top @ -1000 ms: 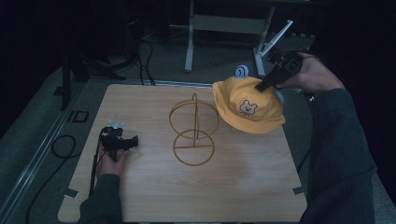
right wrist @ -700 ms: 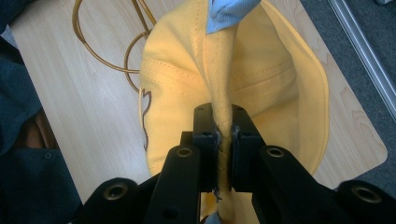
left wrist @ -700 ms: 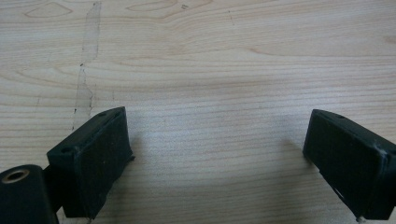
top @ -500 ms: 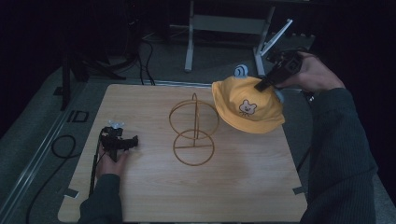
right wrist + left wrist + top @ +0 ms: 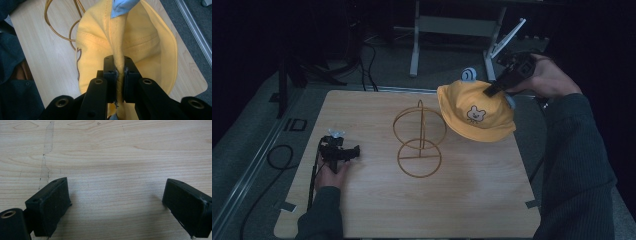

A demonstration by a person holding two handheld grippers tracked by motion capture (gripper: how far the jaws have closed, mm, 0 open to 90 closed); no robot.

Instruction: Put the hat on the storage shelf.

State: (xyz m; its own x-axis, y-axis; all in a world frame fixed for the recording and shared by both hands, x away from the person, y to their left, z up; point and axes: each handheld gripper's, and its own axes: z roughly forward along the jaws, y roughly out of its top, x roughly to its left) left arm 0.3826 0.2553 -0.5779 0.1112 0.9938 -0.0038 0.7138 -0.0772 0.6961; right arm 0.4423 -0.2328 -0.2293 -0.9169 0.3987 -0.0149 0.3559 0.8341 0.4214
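A yellow hat [image 5: 474, 112] with a bear face and blue ears hangs above the table's far right, just right of a gold wire stand [image 5: 419, 142]. My right gripper [image 5: 490, 91] is shut on a fold of the hat's crown. In the right gripper view the yellow hat [image 5: 140, 42] fabric is pinched between the jaws of the right gripper [image 5: 119, 75], and the wire stand [image 5: 62, 22] shows beyond. My left gripper [image 5: 354, 151] rests low on the table's left side. In the left gripper view the left gripper [image 5: 115, 202] stands open over bare wood.
The wooden table [image 5: 377, 205] has a metal rail [image 5: 257, 165] along its left edge and cables on the floor. A metal frame [image 5: 457, 30] stands behind the table. The person's sleeves come in from the bottom on both sides.
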